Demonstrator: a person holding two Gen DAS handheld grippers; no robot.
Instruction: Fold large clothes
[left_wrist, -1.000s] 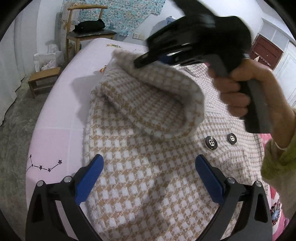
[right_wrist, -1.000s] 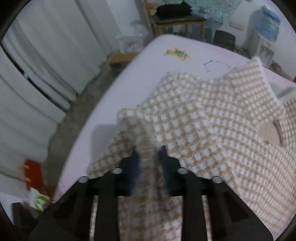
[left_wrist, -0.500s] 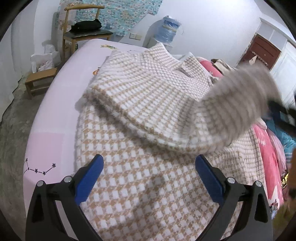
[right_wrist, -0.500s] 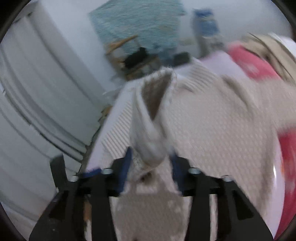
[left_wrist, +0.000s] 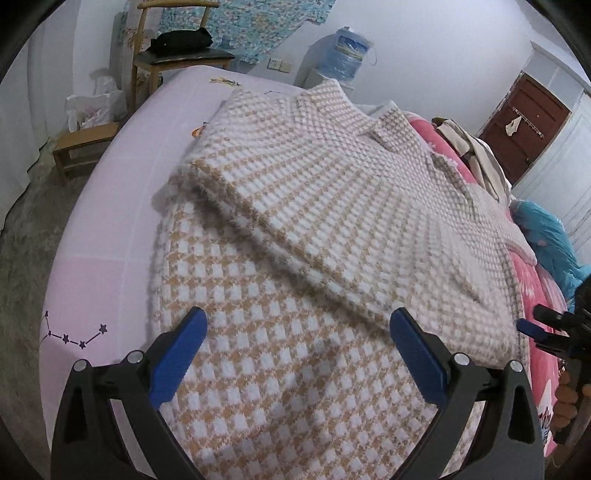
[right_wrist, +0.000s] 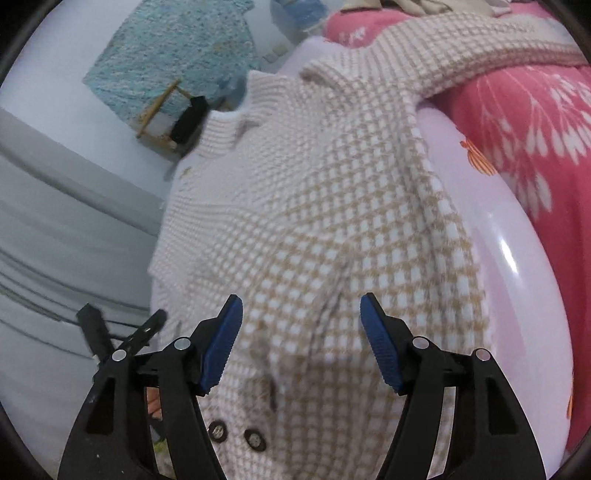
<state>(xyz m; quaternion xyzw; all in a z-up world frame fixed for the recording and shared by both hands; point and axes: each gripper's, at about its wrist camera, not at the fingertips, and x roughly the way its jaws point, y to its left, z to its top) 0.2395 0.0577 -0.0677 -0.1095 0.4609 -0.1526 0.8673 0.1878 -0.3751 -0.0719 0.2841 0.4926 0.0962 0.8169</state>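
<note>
Right gripper (right_wrist: 301, 343): jaws parted and opening, blue pads clear of the cloth, nothing clamped between them; the checked fabric lies below the gap. Left gripper (left_wrist: 297, 354): jaws spread wide, released, holding nothing, poised over the lower part of the garment. Houndstooth coat (left_wrist: 295, 258): tan-and-white check, spread flat on the bed, one sleeve (left_wrist: 332, 221) folded across the body from the near-left shoulder towards the far-right edge; collar (left_wrist: 388, 125) at the far end. Two dark buttons (right_wrist: 236, 435) show on the coat front, just below the right gripper's left finger. Bed (left_wrist: 122, 206): pale pink sheet with a small constellation print (left_wrist: 74, 334) near the left edge; coat occupies its middle and right side. Pink floral quilt (right_wrist: 524, 122): bunched along the bed's far side, touching the coat's edge. Blue bedding (left_wrist: 550, 240): beyond the quilt. Wooden chair (left_wrist: 177, 48) with a black bag (left_wrist: 183, 38) on its seat: at the head of the bed, against the wall. Water dispenser bottle (left_wrist: 347, 48): beside the chair. Low wooden stool (left_wrist: 85, 142): on the floor, left of the bed. Brown door (left_wrist: 524, 122): far right.
</note>
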